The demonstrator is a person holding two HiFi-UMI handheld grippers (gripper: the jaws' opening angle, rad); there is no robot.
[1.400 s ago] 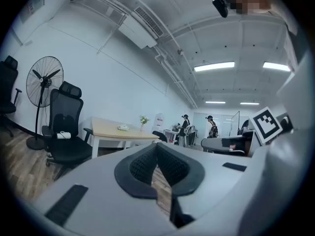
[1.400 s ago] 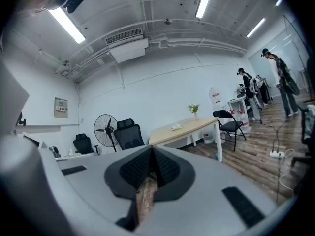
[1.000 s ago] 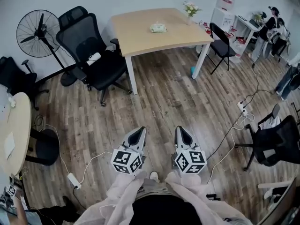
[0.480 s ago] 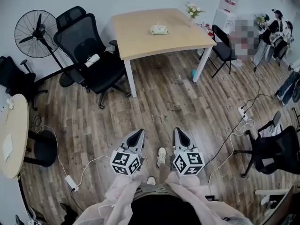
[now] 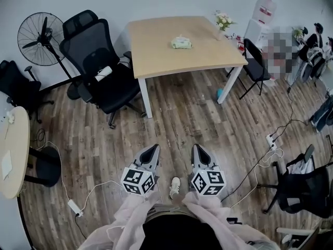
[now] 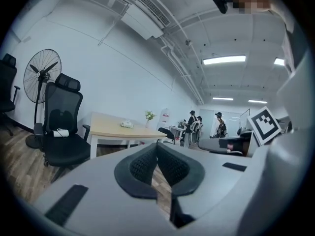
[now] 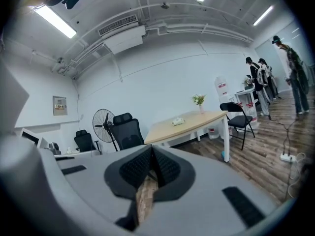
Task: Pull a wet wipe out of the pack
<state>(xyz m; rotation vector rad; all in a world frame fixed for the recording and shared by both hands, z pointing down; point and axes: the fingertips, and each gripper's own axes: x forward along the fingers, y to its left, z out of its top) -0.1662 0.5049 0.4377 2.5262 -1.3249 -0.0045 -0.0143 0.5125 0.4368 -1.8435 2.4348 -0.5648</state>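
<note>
The wet wipe pack (image 5: 181, 42) is a pale green packet lying near the middle of the light wooden table (image 5: 156, 46) across the room. It shows small in the left gripper view (image 6: 127, 124) and in the right gripper view (image 7: 178, 122). My left gripper (image 5: 152, 149) and right gripper (image 5: 198, 148) are held side by side close to my body, over the wooden floor, far short of the table. Both point toward the table. Each has its jaws shut with nothing between them.
A black office chair (image 5: 99, 61) stands left of the table, a standing fan (image 5: 41, 33) beyond it. A folding chair (image 5: 256, 66) sits at the table's right end. Cables and a power strip (image 5: 270, 138) lie on the floor right. People stand far right.
I have walked forward over the floor; the table and pack sit slightly nearer and shifted right in the head view. Both grippers keep the same pose, shut.
</note>
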